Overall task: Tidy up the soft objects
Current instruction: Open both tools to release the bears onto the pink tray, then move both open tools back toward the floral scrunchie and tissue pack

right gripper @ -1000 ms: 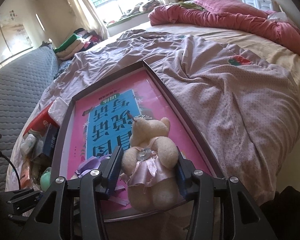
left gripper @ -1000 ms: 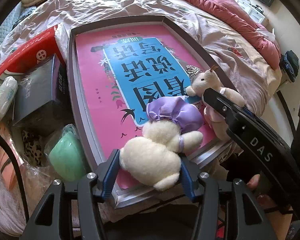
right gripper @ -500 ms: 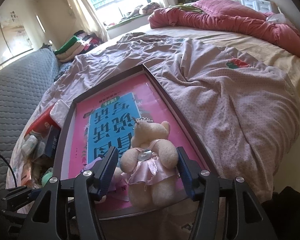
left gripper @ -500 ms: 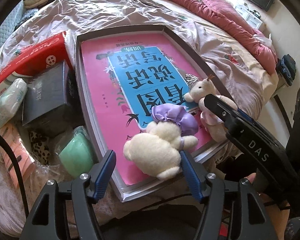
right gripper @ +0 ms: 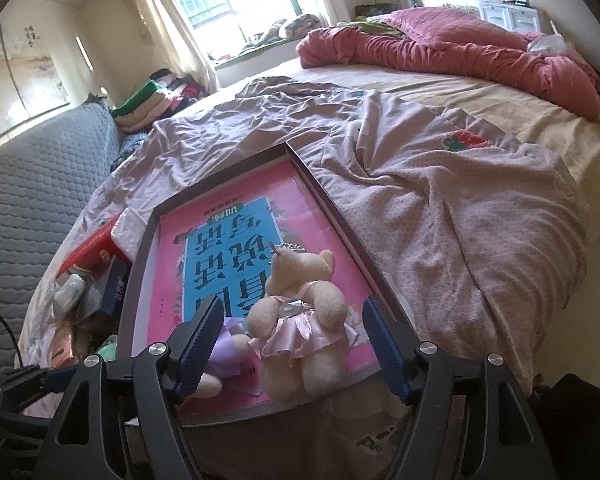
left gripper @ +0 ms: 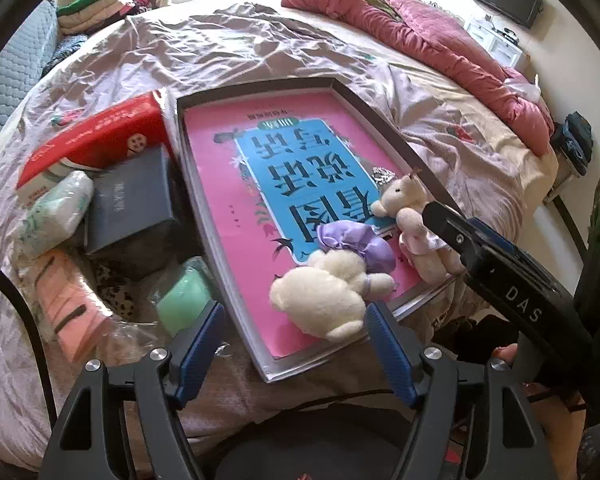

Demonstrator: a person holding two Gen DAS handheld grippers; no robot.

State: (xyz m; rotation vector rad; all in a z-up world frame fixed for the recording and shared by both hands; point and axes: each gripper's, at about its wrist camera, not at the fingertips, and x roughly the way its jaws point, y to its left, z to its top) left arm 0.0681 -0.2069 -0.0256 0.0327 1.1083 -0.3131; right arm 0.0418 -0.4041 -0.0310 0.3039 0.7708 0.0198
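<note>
We see a shallow dark-rimmed box lying on a bed, its floor lined with a pink and blue printed sheet. Two soft toys lie at the near end of that box. The white plush toy with a purple cap lies on its side on the pink sheet, close to the near rim. Our left tool hangs just over it with its jaws opening; the toy's lower end sits between the blue pads, but neither pad presses on it. Just beside it, toward the box's right wall, the cream bear in a pink dress lies on its back with its head pointing away from us. Our right tool frames it, jaws opening as well, and there is a clear gap between each pad and the bear's body. In the right wrist view the purple cap of the white toy peeks out behind the left pad.

To the left of the box a small heap rests on the bedspread: a red carton, a dark grey box, a pale wrapped pack and a green bundle in clear plastic. A red quilt is bunched at the far side of the bed, and folded clothes are stacked near the window.
</note>
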